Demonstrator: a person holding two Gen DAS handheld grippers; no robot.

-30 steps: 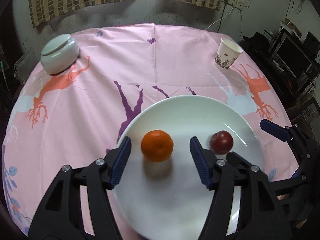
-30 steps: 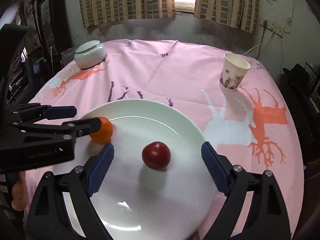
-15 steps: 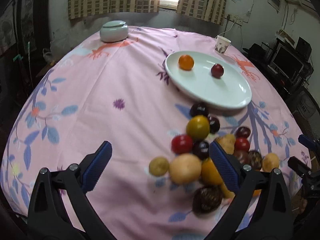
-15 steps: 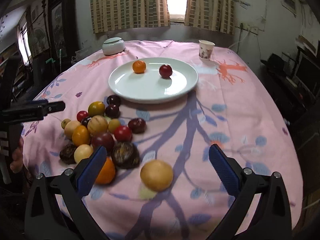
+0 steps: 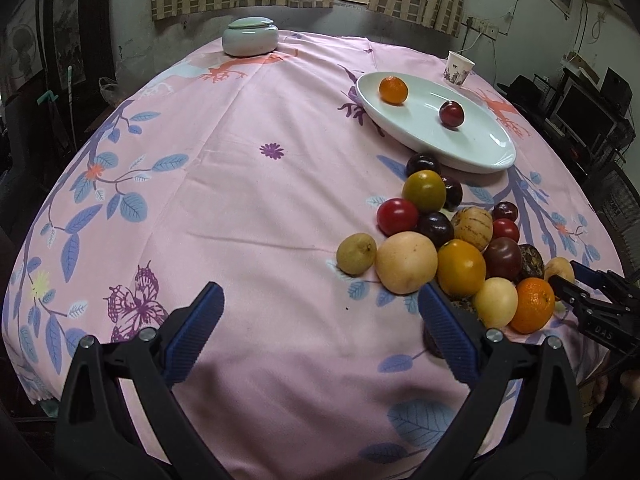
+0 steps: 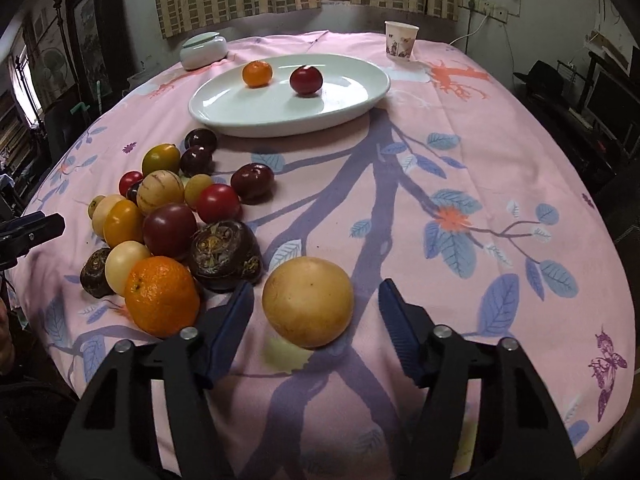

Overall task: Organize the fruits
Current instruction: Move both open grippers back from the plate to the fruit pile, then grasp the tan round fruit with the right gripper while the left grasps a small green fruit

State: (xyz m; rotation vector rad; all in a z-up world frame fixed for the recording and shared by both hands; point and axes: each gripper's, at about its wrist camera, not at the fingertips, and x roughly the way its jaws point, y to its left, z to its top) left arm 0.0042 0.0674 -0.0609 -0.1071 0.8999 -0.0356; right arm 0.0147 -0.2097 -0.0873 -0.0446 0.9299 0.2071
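Right gripper: fingers spread wide and released, nothing held. The large round yellow-tan fruit lies on the pink printed tablecloth surface directly between the two blue ribbed fingers, with clearance on both sides as far as I can judge.

Left gripper: fingers likewise parted and empty, hovering over bare cloth. The heap of mixed fruit sits just beyond and outside its right-hand finger, whose tip overlaps a dark fruit in view; whether they touch, I cannot tell.

Handling assessment of the yellow-tan fruit: it looks firm-skinned, smooth and fairly heavy for its size, the largest piece in view. A rounded smooth skin may slip or roll under a pinch, so I would take it across its widest girth, fingers level and centred, with moderate closing force to avoid bruising.

The pebbled round orange lies just outside the right gripper's left-hand finger, and the dark ridged fruit lies just ahead of that fingertip. Both are close enough to be nudged on closing.

Destination: the white oval ceramic plate stands well ahead of both sets of fingers. It already carries a small orange tangerine and a dark red round fruit, apart from each other. Most of the fruit is not yet sorted.
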